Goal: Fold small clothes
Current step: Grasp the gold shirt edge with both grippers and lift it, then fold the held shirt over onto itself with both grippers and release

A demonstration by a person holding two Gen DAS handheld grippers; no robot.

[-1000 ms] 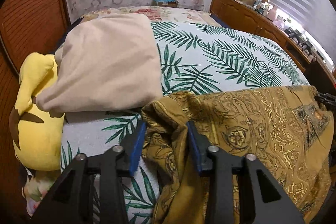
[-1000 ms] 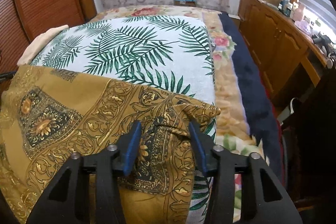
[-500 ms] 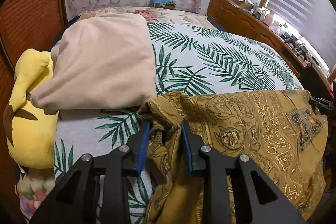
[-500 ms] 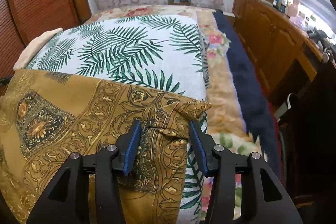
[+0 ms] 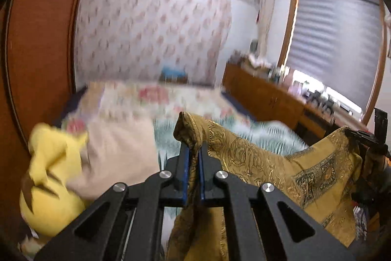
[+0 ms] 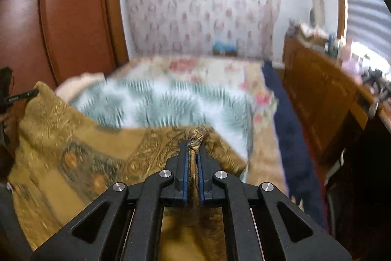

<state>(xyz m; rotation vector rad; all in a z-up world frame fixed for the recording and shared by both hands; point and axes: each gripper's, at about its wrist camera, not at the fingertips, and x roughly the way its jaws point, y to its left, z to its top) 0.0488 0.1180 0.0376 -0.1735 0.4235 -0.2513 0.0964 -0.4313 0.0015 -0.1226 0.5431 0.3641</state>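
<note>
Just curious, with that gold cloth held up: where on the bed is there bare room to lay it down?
The green palm-leaf cover is bare between the beige folded cloth and the dark blue blanket strip. The left edge is crowded by a yellow plush toy. The gold patterned cloth hangs over the near edge.

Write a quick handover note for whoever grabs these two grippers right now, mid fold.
Left tool: shut on one bunched corner of the gold patterned cloth; its jaws have just closed.
Right tool: shut on the opposite corner of the same cloth; its jaws have just closed too.
The cloth hangs between both tools above the palm-print bedcover. A beige garment lies to the left.
Done: both corners gripped, cloth lifted.
Left: make the fold and lay it down flat.
</note>
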